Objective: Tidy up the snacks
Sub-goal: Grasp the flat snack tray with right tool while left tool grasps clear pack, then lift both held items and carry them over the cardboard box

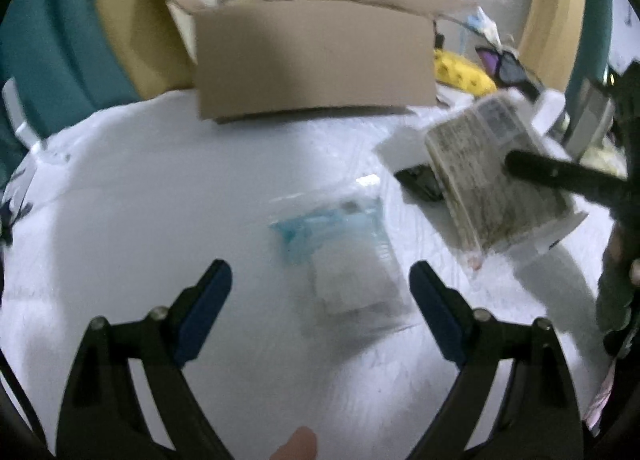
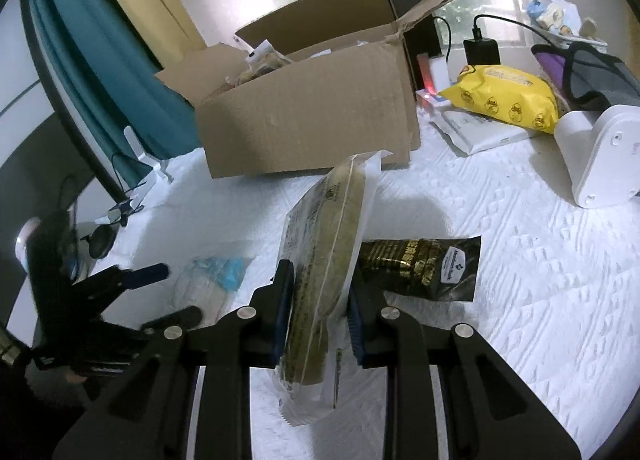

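Step, box the snacks: right gripper (image 2: 320, 300) clamps the upright cracker pack (image 2: 324, 260) above the tabletop (image 2: 520, 260), so carry it level over the box (image 2: 308, 119); left gripper (image 1: 320, 312), wide open, should straddle the clear pouch (image 1: 344, 256).

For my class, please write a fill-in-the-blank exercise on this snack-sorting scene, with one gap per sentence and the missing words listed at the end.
1. The right claw is shut on a clear packet of ____-coloured snack.
2. The left claw is ____, over a clear bag with blue inside.
3. The open container behind the snacks is a ____ box.
4. The black packet lies flat on the ____ tablecloth.

Missing words: tan; open; cardboard; white
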Demonstrator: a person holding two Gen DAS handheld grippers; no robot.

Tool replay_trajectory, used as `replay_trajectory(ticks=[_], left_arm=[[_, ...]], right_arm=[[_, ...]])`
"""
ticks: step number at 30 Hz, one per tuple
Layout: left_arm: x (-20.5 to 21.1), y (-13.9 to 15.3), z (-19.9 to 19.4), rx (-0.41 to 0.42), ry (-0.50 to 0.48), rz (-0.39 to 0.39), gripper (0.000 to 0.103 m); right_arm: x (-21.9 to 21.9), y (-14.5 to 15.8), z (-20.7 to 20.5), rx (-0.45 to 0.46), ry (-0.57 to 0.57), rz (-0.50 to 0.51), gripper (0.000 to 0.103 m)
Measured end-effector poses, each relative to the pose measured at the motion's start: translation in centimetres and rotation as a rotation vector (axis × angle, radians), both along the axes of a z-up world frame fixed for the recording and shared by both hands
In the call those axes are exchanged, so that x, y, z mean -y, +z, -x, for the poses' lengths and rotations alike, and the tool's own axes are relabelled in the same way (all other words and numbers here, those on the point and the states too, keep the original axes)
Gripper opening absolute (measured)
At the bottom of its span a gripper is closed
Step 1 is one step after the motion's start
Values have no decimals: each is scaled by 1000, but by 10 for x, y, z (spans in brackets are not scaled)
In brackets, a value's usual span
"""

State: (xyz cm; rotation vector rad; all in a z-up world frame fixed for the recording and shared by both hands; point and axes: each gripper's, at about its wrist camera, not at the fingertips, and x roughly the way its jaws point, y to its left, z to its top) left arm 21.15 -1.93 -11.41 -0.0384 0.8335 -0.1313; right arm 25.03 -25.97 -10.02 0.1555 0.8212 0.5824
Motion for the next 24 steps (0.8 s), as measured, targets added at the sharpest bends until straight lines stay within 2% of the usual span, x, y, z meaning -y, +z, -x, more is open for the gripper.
replay_trajectory(ticks=[3,8,10,11,13,15,16,18,24], left_arm=[[-5,-2,-1,-13,30,14,91],[5,-7,-9,-26,10,5,91],[10,-16,-20,-56,10,-12,91],[11,-20,-26,-83,1,3,91],[13,-20,-29,-81,-5,9,90],[15,-19,-30,-85,-27,11,70],[15,-17,-30,-80,-25,4,63],[12,-14,-32,-81,-29,7,60],[6,8,-29,-25,-47,14,59]], right_arm=[[-2,2,3,6,-7,-5,26],[-4,5,5,9,-13,-8,25],[-3,6,5,13,-16,-10,25],[-1,7,4,13,-17,-13,25],[1,8,3,11,-18,-17,24],[4,9,1,10,-21,-24,24],[5,11,-1,11,-23,-28,24],[8,15,-4,17,-25,-35,24],[6,32,-14,50,-16,-47,23]])
